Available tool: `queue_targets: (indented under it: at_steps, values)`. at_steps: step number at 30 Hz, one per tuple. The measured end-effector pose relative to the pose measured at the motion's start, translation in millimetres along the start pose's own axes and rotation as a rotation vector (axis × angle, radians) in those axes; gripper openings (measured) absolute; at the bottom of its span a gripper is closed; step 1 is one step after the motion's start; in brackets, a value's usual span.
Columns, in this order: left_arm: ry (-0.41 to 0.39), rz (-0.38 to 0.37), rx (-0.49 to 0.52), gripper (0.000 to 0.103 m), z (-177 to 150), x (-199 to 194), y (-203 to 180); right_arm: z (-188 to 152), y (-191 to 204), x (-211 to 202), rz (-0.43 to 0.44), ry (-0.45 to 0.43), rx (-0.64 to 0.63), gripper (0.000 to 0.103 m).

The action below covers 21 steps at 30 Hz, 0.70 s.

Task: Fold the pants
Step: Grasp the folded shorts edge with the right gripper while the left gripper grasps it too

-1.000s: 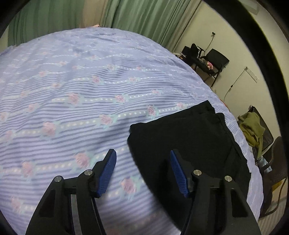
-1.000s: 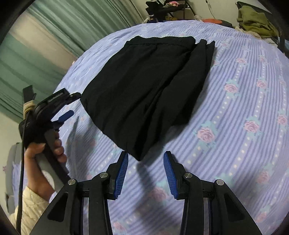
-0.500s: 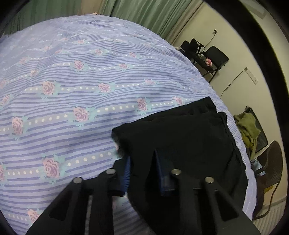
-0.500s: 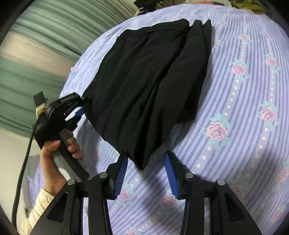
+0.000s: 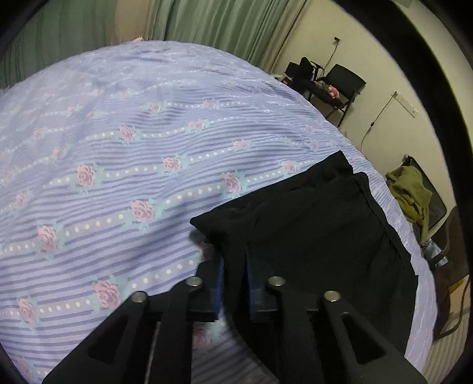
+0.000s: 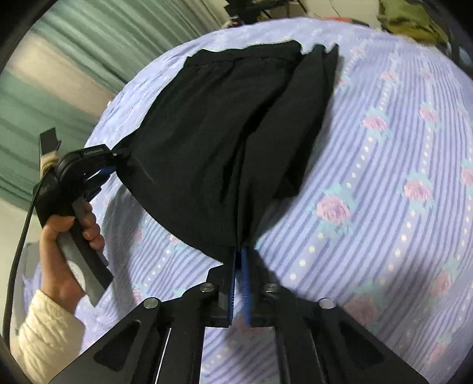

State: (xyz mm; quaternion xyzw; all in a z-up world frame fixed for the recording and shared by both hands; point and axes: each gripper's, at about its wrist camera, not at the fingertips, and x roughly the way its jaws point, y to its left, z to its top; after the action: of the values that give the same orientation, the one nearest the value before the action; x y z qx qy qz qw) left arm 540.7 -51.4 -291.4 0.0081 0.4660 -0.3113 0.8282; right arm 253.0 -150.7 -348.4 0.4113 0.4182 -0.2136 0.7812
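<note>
Black pants (image 5: 319,224) lie partly folded on a purple flowered bedspread (image 5: 118,165). My left gripper (image 5: 233,260) is shut on the near left corner of the pants, with cloth between its blue pads. In the right wrist view the pants (image 6: 224,141) spread across the bed. My right gripper (image 6: 239,260) is shut on their near right corner, the cloth pulled taut into the pads. The left gripper (image 6: 113,161) also shows there, pinching the other corner, held by a hand in a white sleeve.
The bedspread (image 6: 399,177) runs to the right bed edge. Beyond it stand black chairs (image 5: 340,82), one with olive clothing (image 5: 411,192). Green curtains (image 5: 207,26) hang behind the bed.
Both grippers moved onto the near corners of the pants and closed on them. The near edge of the pants has lifted slightly.
</note>
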Motion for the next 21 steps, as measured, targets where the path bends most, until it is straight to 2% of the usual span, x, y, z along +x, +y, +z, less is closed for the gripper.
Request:
queue_targets:
  at_steps: [1, 2, 3, 4, 5, 10, 13, 18, 20, 21]
  values:
    - [-0.014, 0.019, 0.025, 0.030, -0.9, -3.2, -2.7, -1.0, -0.4, -1.2, 0.021, 0.006, 0.015, 0.024]
    - [-0.023, 0.032, 0.056, 0.037, -1.6, -6.3, -5.3, -4.1, -4.7, -4.5, 0.050, -0.001, 0.027, 0.043]
    - [-0.025, 0.038, 0.070, 0.055, -2.1, -8.5, -5.6, -5.1, -4.0, -6.7, 0.081, -0.021, 0.035, 0.056]
    - [-0.028, 0.034, 0.077, 0.061, -2.7, -11.3, -4.8, -2.9, -0.8, -5.2, 0.096, -0.040, 0.035, 0.059]
    - [-0.032, 0.021, 0.076, 0.061, -3.4, -14.0, -1.9, -3.8, 0.4, -5.3, 0.108, -0.056, 0.034, 0.062]
    - [0.013, -0.030, 0.022, 0.061, -5.2, -7.8, 16.7, -2.8, -2.3, 9.2, 0.130, -0.071, 0.089, 0.062]
    - [0.058, -0.095, -0.036, 0.061, -7.0, 5.5, 23.6, 8.2, 2.0, 15.2, 0.149, -0.097, 0.096, 0.062]
    - [0.047, -0.145, -0.131, 0.060, -0.4, 17.3, 35.3, 29.3, 8.5, 31.2, 0.165, -0.110, 0.110, 0.061]
    - [0.050, -0.169, -0.158, 0.053, 3.3, 21.3, 34.3, 36.0, 7.8, 35.4, 0.174, -0.118, 0.122, 0.061]
    - [0.059, -0.177, -0.166, 0.045, 4.9, 23.4, 33.8, 39.5, 7.7, 37.3, 0.182, -0.119, 0.133, 0.056]
